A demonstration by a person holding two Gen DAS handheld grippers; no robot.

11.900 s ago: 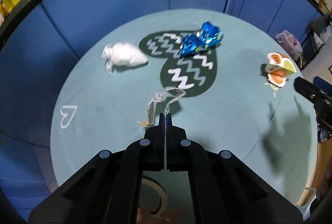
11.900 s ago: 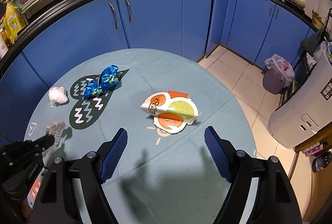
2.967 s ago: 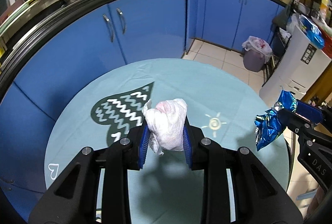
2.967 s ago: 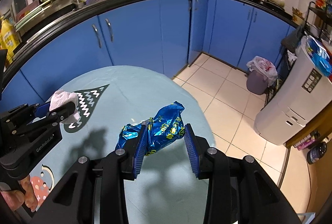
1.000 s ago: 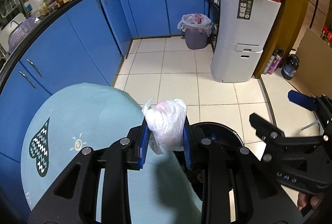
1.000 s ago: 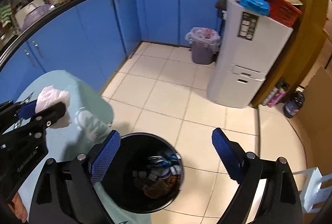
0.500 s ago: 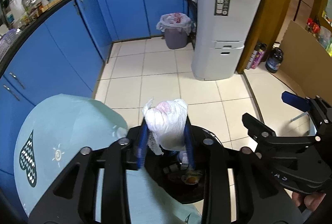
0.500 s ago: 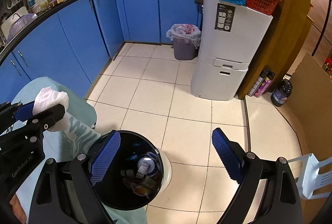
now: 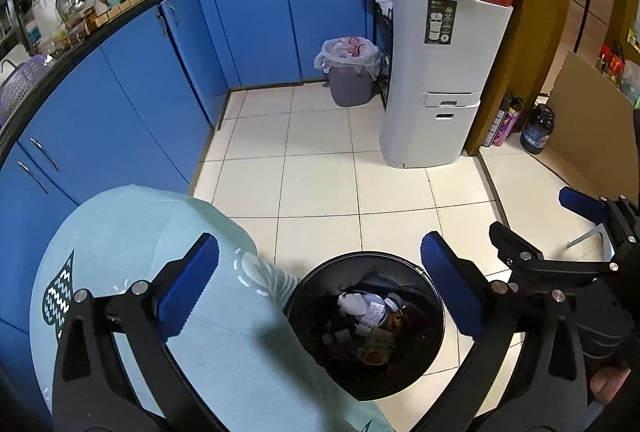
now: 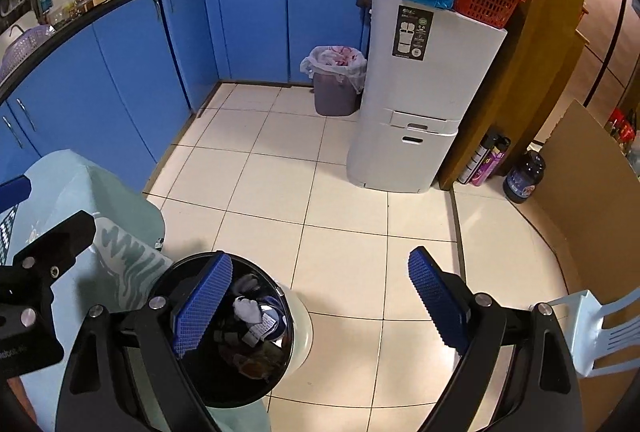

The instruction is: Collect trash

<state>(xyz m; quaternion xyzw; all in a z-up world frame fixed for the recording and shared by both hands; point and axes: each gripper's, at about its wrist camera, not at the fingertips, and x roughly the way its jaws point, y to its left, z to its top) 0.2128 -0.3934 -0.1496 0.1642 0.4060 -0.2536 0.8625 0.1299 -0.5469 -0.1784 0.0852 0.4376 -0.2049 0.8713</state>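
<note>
A black round trash bin (image 9: pixel 432 336) stands on the floor beside the table and holds several pieces of trash. The crumpled white tissue (image 9: pixel 352 303) lies on top of them; it also shows in the right wrist view (image 10: pixel 247 308). My left gripper (image 9: pixel 320 292) is open and empty, right above the bin. My right gripper (image 10: pixel 320 308) is open and empty, above the bin's right side (image 10: pixel 298 328). The right gripper also shows at the right of the left wrist view (image 9: pixel 560 252).
The table with a light blue cloth (image 9: pixel 132 232) is at the left, touching the bin. Blue cabinets (image 9: pixel 248 23) line the back. A white appliance (image 9: pixel 440 79), a lined grey bin (image 9: pixel 351 75), bottles (image 10: pixel 488 159) and a pale plastic chair (image 10: pixel 600 328) stand on the tiled floor.
My left gripper has opened and the white tissue has dropped into the black bin. Both grippers have shifted a little over the bin; the right one stays open.
</note>
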